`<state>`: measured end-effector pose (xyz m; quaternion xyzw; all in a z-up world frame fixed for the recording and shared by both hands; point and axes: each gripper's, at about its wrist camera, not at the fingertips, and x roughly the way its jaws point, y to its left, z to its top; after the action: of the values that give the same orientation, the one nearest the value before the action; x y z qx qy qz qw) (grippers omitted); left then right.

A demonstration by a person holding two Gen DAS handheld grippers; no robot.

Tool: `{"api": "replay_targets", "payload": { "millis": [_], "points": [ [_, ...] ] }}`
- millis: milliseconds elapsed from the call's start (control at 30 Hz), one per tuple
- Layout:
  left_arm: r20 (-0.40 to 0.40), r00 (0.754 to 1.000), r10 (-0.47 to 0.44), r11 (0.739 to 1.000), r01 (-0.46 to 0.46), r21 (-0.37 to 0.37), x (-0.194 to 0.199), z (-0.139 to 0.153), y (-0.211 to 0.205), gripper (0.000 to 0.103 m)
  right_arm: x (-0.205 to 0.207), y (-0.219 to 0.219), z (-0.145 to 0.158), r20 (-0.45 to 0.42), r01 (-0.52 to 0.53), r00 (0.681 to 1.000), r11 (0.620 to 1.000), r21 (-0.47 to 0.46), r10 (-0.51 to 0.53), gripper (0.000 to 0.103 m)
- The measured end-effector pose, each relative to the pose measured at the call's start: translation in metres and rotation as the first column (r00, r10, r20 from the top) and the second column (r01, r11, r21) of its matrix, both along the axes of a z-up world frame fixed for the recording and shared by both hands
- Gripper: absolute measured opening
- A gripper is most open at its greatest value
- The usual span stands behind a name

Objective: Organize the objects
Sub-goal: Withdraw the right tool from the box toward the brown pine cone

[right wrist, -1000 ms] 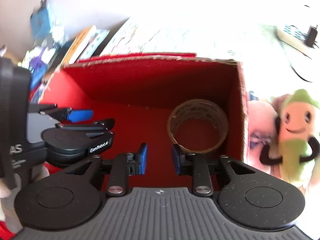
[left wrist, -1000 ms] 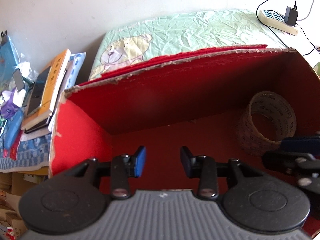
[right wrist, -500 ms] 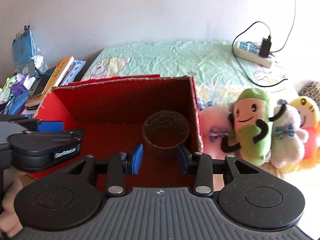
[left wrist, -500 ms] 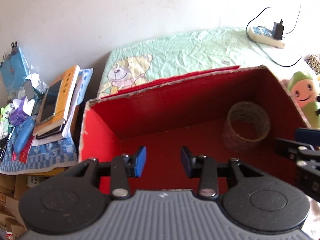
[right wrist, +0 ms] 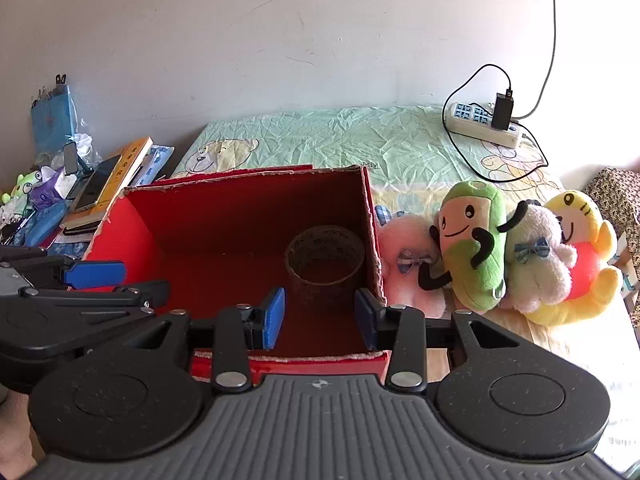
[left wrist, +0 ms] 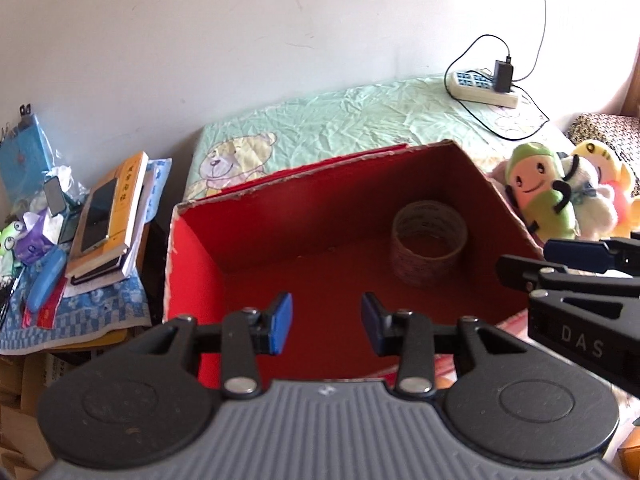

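A red box (right wrist: 248,216) is seen standing open on the bed (right wrist: 360,140), near its front edge, and a tape roll (right wrist: 325,266) is found inside it, set on end in the box's right-hand part, close to the right wall. The left tool (left wrist: 326,322) is held over the front rim of the box with its blue pads spread apart and nothing caught between them. The right tool (right wrist: 319,317) is held just above the same front rim, pads likewise spread, and the tape roll is framed in the gap beyond them without being touched. Each tool is caught by the other's camera at the side edge of its view. Just outside the box's right wall, a row of soft toys is lined up on the bed: a pink toy (right wrist: 408,264) against the box, a green toy (right wrist: 476,240) leaning on it, a white toy (right wrist: 536,264) and a yellow toy (right wrist: 580,248) beyond. A power strip (right wrist: 484,120) is laid near the bed's far right corner. Books (left wrist: 110,216) are stacked off the bed's left edge.
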<state>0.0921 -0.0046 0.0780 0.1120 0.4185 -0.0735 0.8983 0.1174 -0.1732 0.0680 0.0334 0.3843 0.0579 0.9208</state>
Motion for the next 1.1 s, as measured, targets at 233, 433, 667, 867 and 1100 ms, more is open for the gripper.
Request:
{"api": "replay_targets", "payload": {
  "millis": [233, 433, 667, 867, 1100],
  "points": [
    [-0.014, 0.999, -0.051, 0.999, 0.051, -0.005, -0.024, -0.001, -0.008, 0.042, -0.02, -0.003, 0.003, 0.006, 0.023, 1.0, 1.0, 0.012, -0.023, 0.047],
    [-0.032, 0.995, -0.091, 0.996, 0.091, 0.0, -0.04, -0.007, -0.016, 0.044, -0.036, -0.008, 0.001, -0.01, 0.044, 0.999, 0.999, 0.019, -0.043, 0.047],
    [-0.07, 0.99, -0.125, 0.992, 0.125, 0.002, -0.05, -0.02, -0.021, 0.046, -0.048, -0.016, -0.017, -0.081, 0.069, 0.994, 0.997, 0.025, -0.066, 0.047],
    [-0.11, 0.983, -0.149, 0.988, 0.151, 0.012, -0.056, -0.036, -0.026, 0.045, -0.056, -0.028, -0.04, -0.178, 0.08, 0.982, 0.995, 0.056, -0.069, 0.047],
    [-0.161, 0.969, -0.187, 0.982, 0.186, -0.022, -0.07, -0.051, -0.025, 0.045, -0.057, -0.044, -0.063, -0.275, 0.032, 0.961, 0.995, 0.092, -0.005, 0.047]
  ]
}}
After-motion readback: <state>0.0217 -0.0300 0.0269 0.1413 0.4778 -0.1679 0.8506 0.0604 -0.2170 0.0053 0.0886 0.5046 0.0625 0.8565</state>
